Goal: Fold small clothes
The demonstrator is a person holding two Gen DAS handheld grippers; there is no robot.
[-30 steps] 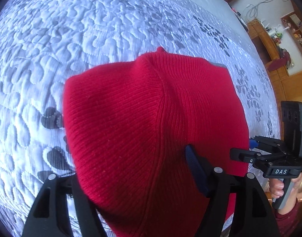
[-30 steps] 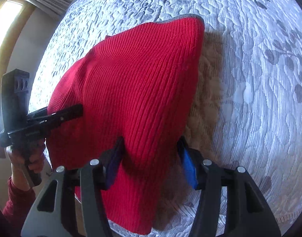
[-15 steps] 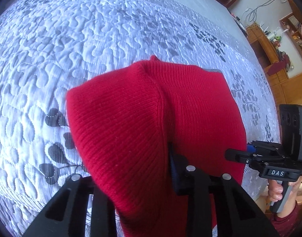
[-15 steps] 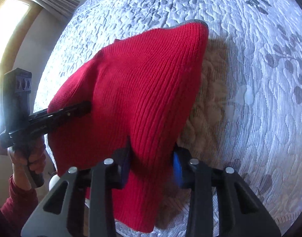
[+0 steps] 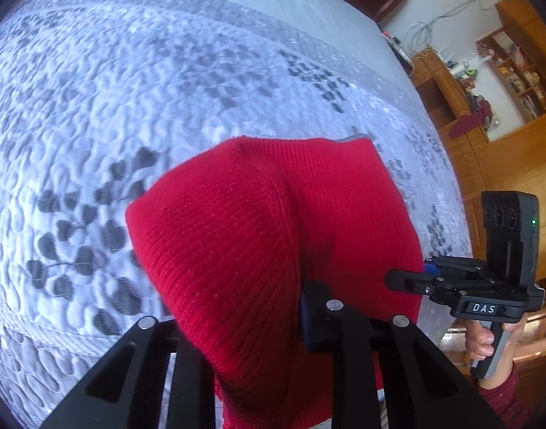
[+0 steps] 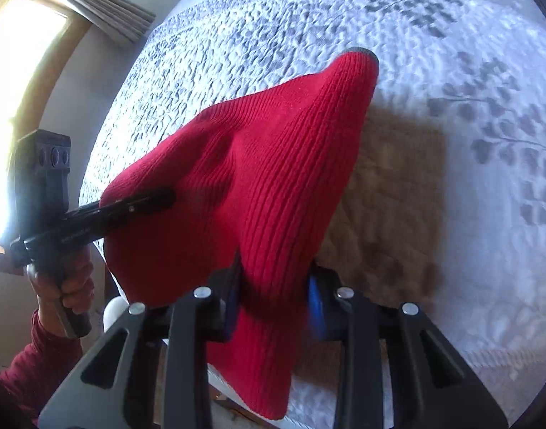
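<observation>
Red knit hat [image 5: 273,250] hangs above the quilt [image 5: 129,107], pinched at its near edge by both grippers, far end toward the bed. Left gripper [image 5: 251,325]: jaws have just been closing, now clamped on a bunched fold of the hat; only its right blue pad shows, the left being buried in the knit. Right gripper [image 6: 273,307]: jaws likewise closed in, both blue pads pressed against a gathered ridge of fabric. The right wrist view alone shows the hat's shadow [image 6: 398,196] cast on the quilt, a window [image 6: 19,107] with curtain, and the left hand [image 6: 65,286] in a red sleeve. The left wrist view alone shows wooden shelving [image 5: 505,71] and the right hand [image 5: 487,339]; whether the hat's grey far rim touches the quilt is probably beyond either view
</observation>
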